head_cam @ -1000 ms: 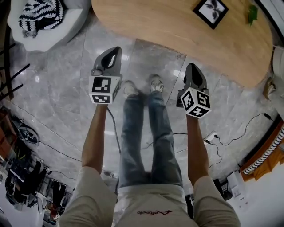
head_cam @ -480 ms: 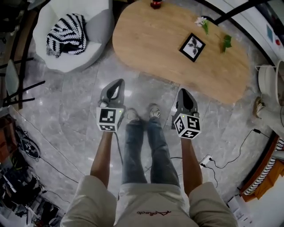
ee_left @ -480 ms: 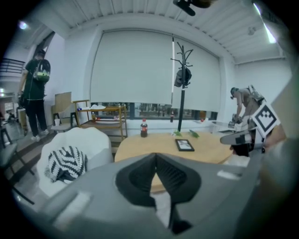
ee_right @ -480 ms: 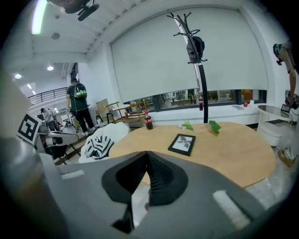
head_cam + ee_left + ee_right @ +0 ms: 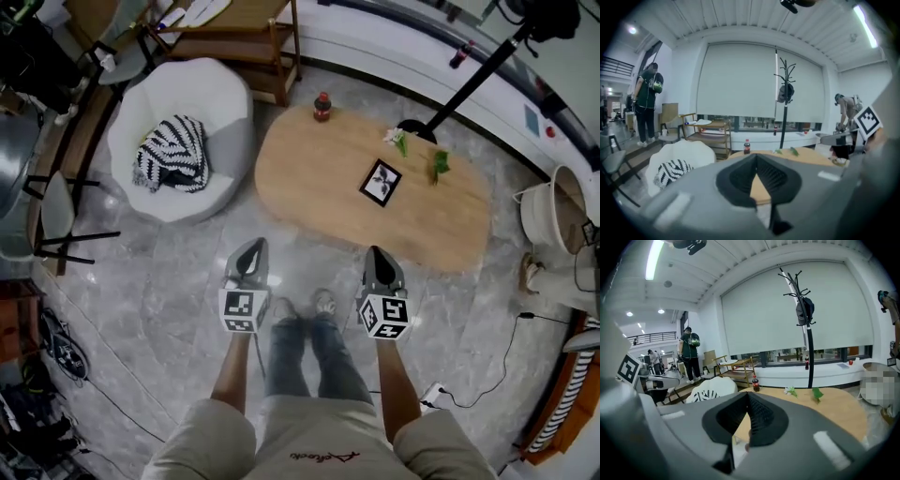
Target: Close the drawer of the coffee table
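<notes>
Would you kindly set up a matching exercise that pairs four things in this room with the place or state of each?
Things:
1. bottle
2. framed picture
3. striped blanket
4. left tongs

Places or states:
A. shut and empty, above the floor
B. on the white armchair
C. upright at the far edge of the coffee table
D. lying flat near the middle of the tabletop

Pairs: 1-C, 2-D, 3-B, 4-A
</notes>
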The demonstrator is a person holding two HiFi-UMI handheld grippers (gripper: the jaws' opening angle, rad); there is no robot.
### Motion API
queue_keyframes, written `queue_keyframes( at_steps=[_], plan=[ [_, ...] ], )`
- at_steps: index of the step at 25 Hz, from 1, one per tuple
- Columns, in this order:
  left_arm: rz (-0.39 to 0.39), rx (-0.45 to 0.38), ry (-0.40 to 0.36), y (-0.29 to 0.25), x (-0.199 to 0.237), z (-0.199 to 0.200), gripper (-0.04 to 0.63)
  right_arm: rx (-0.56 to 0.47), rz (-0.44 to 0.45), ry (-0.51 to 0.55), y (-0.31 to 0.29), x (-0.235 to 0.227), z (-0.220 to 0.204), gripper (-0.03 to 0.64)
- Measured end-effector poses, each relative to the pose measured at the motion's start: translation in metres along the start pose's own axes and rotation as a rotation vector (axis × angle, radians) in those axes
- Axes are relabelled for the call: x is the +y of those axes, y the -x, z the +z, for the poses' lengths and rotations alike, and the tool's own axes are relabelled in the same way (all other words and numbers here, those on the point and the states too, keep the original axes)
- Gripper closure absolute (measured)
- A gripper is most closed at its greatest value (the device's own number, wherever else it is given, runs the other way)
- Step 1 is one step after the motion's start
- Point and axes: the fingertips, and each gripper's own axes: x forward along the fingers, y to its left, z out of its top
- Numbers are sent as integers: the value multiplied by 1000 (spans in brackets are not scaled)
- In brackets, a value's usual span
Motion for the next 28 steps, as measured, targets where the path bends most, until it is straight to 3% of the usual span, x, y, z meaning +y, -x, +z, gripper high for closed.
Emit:
queue_keyframes(
  at_steps=[17, 28],
  plan=[
    [59, -159, -15, 76, -21, 159, 593, -131, 66, 84, 84, 30, 148, 612],
    [85, -197, -54, 99, -30, 201, 592, -186, 49, 119, 113, 11, 194, 612]
  ],
)
